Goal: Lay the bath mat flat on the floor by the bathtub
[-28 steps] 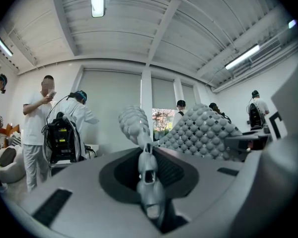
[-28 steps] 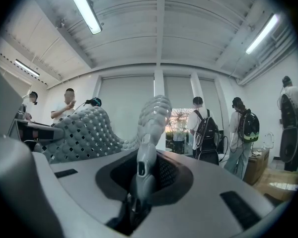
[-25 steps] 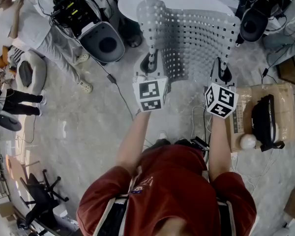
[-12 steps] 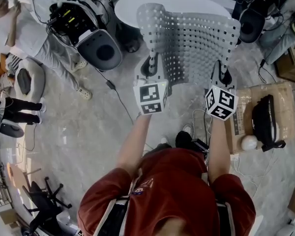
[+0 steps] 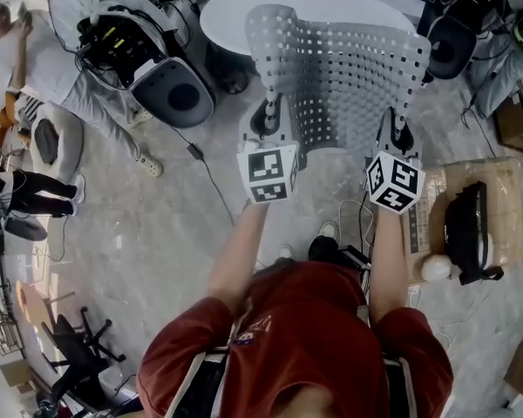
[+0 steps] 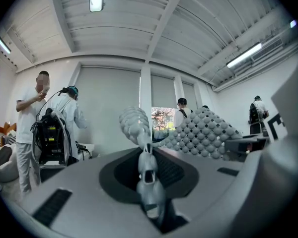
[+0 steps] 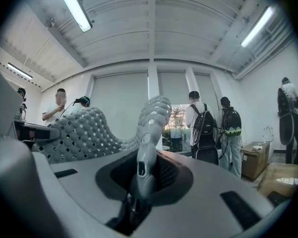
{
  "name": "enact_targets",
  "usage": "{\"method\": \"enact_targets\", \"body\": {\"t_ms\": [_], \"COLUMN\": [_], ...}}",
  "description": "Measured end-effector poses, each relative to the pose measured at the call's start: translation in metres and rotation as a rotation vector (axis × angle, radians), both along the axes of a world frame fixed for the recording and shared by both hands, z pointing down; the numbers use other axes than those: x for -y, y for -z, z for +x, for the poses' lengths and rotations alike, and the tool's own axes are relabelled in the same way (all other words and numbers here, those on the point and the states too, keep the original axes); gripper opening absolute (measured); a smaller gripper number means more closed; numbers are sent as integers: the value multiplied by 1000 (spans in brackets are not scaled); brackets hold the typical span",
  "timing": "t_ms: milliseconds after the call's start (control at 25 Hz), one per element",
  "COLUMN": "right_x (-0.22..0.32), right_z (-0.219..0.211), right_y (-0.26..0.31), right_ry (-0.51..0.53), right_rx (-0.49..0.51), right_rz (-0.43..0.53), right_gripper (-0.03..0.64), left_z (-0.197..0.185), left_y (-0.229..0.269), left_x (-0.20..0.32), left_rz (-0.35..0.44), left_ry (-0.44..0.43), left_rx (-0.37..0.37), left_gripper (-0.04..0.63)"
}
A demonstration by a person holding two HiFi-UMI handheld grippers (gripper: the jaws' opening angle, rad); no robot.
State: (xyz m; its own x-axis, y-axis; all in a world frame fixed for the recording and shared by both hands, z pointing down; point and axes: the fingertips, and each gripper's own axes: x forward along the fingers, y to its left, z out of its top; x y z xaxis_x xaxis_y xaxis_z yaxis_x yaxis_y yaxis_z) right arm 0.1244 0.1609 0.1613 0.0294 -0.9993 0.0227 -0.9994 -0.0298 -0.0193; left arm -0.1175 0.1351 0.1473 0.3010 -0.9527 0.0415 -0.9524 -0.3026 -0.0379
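Observation:
A grey bath mat [image 5: 340,68] full of small square holes hangs spread out in front of me, between both grippers. My left gripper [image 5: 266,118] is shut on the mat's near left edge, and my right gripper [image 5: 399,131] is shut on its near right edge. Past the mat lies the white bathtub [image 5: 231,11]. In the left gripper view, the knobbly mat [image 6: 203,133] rises from the left gripper [image 6: 148,178] and bends off to the right. In the right gripper view, the mat [image 7: 84,133] runs left from the right gripper [image 7: 141,175], which pinches its edge.
A black-and-grey equipment pack [image 5: 148,55] stands left of the tub, and another [image 5: 453,33] stands at its right. A cardboard box [image 5: 506,177] carries a black device [image 5: 466,225] at right. Cables [image 5: 205,168] cross the marble floor. A person in white [image 5: 35,46] stands at far left.
Both grippers keep the mat pinched and stretched much as before. The person's dark shoe has stepped forward under the arms, and the view has shifted slightly.

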Motion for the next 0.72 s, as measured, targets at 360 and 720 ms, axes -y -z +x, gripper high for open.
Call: {"method": "enact_targets", "body": {"t_ms": [360,720], "right_x": [53,99], "right_z": [43,85], "right_y": [-7,-13], "right_ry": [31,69], "right_rx": [10,29], "right_rz": [-14,-16], "right_gripper": [54,54], "left_z": [40,81], "left_y": [-2,-5], "left_x": [46,86], "left_rz": [-11,-19], "left_ry": [36,65], "left_rx": [14,26], "left_gripper": [66,66]}}
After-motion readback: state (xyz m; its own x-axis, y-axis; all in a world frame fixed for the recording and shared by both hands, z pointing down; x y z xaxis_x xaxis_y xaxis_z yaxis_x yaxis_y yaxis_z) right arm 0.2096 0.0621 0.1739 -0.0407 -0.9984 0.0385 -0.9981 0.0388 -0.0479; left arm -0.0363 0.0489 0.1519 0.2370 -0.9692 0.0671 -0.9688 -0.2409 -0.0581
